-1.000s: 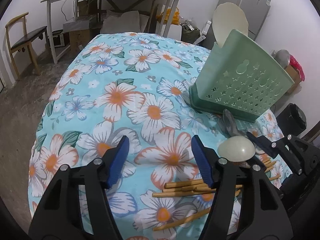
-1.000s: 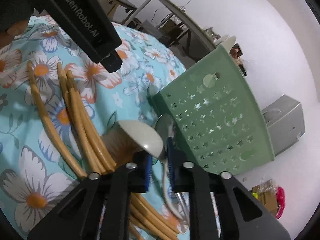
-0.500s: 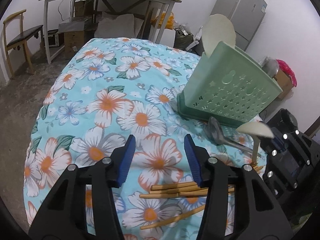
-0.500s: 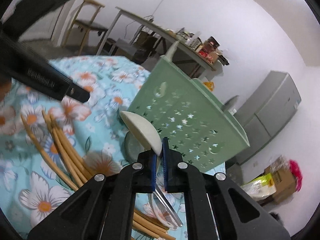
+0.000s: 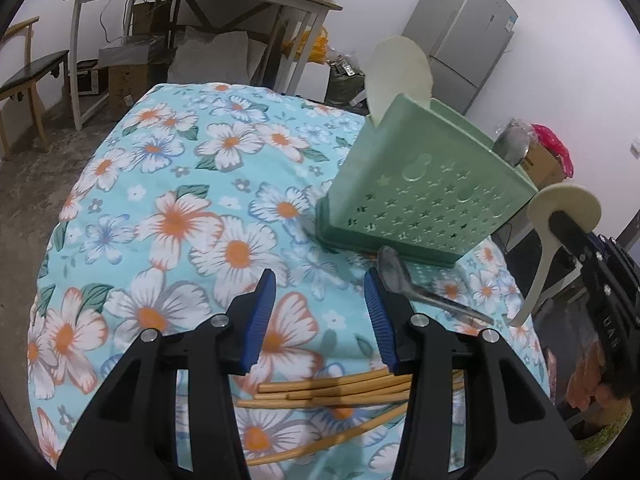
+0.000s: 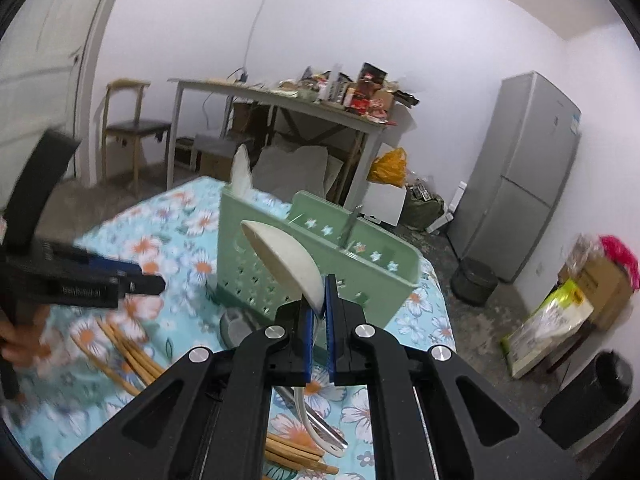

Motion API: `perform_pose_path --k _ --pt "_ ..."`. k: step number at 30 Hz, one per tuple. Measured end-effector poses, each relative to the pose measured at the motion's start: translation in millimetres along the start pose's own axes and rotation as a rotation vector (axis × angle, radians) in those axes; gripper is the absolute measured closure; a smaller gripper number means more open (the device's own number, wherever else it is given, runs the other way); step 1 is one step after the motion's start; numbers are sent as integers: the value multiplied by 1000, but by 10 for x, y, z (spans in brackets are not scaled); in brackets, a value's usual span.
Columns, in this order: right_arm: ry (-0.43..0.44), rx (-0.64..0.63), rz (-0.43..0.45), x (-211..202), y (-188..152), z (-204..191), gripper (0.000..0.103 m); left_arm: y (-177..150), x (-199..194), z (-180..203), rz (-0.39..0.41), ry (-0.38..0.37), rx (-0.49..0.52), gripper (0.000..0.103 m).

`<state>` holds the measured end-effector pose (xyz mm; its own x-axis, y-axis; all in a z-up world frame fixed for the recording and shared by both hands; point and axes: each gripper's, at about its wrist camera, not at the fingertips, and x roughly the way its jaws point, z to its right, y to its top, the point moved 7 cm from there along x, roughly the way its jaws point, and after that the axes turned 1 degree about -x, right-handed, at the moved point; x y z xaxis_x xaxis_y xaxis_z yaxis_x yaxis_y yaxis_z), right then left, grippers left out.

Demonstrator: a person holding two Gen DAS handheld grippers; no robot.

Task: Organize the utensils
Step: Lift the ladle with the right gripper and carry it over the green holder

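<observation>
With your right gripper (image 6: 317, 336) clamped on the cream spoon (image 6: 286, 262), bowl up and handle hanging below, carry it forward over the green holder (image 6: 320, 268) just ahead, handle-first into a compartment, while your half-open, empty left gripper (image 5: 320, 316) waits above the chopsticks (image 5: 332, 392).

Left gripper (image 6: 152, 282) blurred; chopsticks (image 5: 340, 390) partly hidden behind its fingers (image 5: 378, 318)

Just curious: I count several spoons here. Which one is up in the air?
The cream spoon clamped in the right gripper. The grey spoon lies on the cloth; two others stand in the green holder.
</observation>
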<state>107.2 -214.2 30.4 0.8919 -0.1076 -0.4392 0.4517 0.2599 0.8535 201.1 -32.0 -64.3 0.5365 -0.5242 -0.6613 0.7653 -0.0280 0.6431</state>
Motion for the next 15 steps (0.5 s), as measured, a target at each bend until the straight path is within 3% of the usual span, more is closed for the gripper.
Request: perform_pose_path --k 15 --pt "20 189 24 -188 28 339 98 -14 55 191 -29 -100 -43 68"
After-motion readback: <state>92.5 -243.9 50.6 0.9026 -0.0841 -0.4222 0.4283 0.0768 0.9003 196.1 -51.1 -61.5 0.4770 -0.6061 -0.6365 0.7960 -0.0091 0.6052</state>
